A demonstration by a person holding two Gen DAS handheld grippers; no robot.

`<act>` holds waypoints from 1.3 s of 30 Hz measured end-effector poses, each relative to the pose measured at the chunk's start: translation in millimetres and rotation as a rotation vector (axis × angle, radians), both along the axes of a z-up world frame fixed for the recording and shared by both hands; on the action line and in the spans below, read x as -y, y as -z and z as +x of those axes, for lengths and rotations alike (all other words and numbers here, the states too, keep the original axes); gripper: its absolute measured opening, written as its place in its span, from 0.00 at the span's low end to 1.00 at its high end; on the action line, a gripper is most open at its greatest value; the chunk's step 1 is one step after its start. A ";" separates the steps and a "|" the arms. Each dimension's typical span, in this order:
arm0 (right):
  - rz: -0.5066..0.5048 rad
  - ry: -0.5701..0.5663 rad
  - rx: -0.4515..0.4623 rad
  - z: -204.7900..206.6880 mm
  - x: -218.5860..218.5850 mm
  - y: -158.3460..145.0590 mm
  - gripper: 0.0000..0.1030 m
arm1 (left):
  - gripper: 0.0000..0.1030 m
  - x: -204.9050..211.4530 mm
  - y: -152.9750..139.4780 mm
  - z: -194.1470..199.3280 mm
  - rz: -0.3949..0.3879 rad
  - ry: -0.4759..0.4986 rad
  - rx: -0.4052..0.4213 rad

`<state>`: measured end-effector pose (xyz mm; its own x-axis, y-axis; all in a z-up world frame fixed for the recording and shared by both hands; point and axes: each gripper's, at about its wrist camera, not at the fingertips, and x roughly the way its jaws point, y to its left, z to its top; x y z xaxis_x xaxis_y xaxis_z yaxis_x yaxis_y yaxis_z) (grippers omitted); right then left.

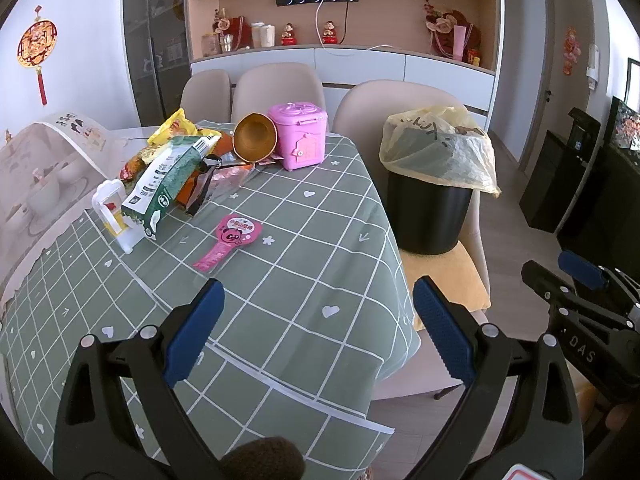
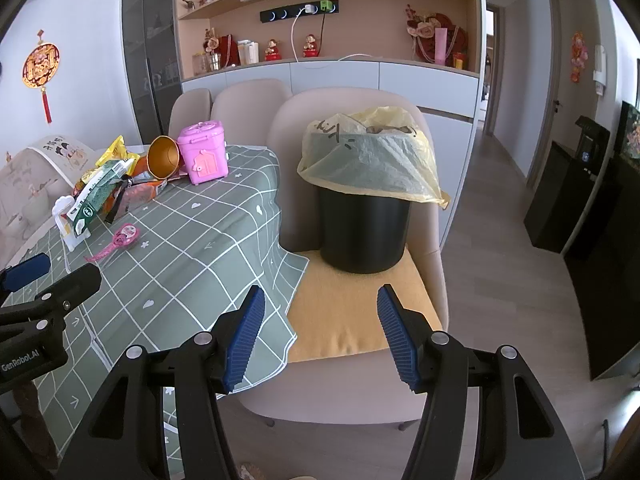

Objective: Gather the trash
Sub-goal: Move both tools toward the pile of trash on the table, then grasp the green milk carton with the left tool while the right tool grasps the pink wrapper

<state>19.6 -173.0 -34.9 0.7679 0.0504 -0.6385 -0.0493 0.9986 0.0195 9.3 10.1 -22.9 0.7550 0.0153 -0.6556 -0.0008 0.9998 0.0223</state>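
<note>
A black trash bin (image 1: 430, 216) (image 2: 362, 232) lined with a yellow bag (image 1: 438, 150) (image 2: 370, 156) stands on a chair cushion beside the table. A pile of snack wrappers (image 1: 172, 168) (image 2: 104, 188) lies at the table's far left, with a gold paper cup (image 1: 255, 136) (image 2: 163, 157) on its side. A pink panda wrapper (image 1: 230, 240) (image 2: 118, 242) lies alone, nearer. My left gripper (image 1: 316, 328) is open and empty above the tablecloth. My right gripper (image 2: 320, 332) is open and empty above the chair cushion, in front of the bin.
A pink toy box (image 1: 298, 136) (image 2: 203, 151) stands behind the cup. A white plastic holder (image 1: 112, 212) sits left of the wrappers. A mesh food cover (image 1: 44, 172) is at far left. The green checked tablecloth (image 1: 280, 280) hangs over the table edge. Chairs (image 1: 276, 88) line the far side.
</note>
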 end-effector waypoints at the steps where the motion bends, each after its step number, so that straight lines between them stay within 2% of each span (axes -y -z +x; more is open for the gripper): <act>1: 0.001 0.001 0.000 -0.1 0.1 -0.1 0.54 | 0.88 -0.1 -0.2 0.1 0.001 0.001 0.004; 16: -0.003 -0.001 -0.007 6.3 -1.1 1.0 0.54 | 0.88 -5.1 0.7 6.8 0.002 -0.009 0.002; 23: -0.020 -0.024 -0.016 15.8 -13.9 1.6 0.54 | 0.88 -22.0 0.7 15.5 0.009 -0.043 0.015; 28: -0.033 -0.060 -0.005 29.4 -32.6 -3.2 0.54 | 0.88 -66.3 0.1 30.9 0.004 -0.112 0.020; 34: 0.029 -0.161 -0.033 67.4 -66.7 -5.1 0.54 | 0.88 -145.3 5.9 52.9 -0.066 -0.243 0.017; 37: 0.031 -0.204 -0.068 85.9 -92.6 -1.2 0.54 | 0.89 -180.7 4.7 64.7 -0.059 -0.258 -0.009; 39: -0.004 -0.236 -0.093 94.4 -111.9 3.2 0.54 | 0.89 -202.2 4.1 71.1 -0.071 -0.258 -0.026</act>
<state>114.1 -61.2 -38.0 0.6733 0.2182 -0.7064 -0.2790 0.9598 0.0305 80.4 212.4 -27.0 0.7151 0.1588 -0.6808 -0.2566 0.9655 -0.0444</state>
